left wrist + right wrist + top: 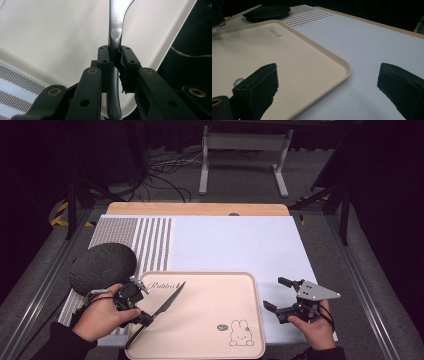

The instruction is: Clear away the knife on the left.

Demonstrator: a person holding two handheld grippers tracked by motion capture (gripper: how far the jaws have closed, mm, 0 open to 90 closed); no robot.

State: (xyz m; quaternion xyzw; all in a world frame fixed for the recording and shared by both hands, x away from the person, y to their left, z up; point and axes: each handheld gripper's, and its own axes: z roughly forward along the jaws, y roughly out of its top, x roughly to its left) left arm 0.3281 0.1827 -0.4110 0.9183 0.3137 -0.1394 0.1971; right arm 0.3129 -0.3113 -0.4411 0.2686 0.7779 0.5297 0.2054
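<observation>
A table knife point(167, 306) is clamped at mid-handle by the left gripper point(115, 58), blade angled up over the near-left corner of the beige tray point(215, 285). The right gripper point(280, 295) is held wide apart and empty beside the tray's right edge, presumably kept ready.

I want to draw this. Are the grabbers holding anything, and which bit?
The left gripper holds a knife by its handle, over the tray. The right gripper is open, holding nothing.
</observation>
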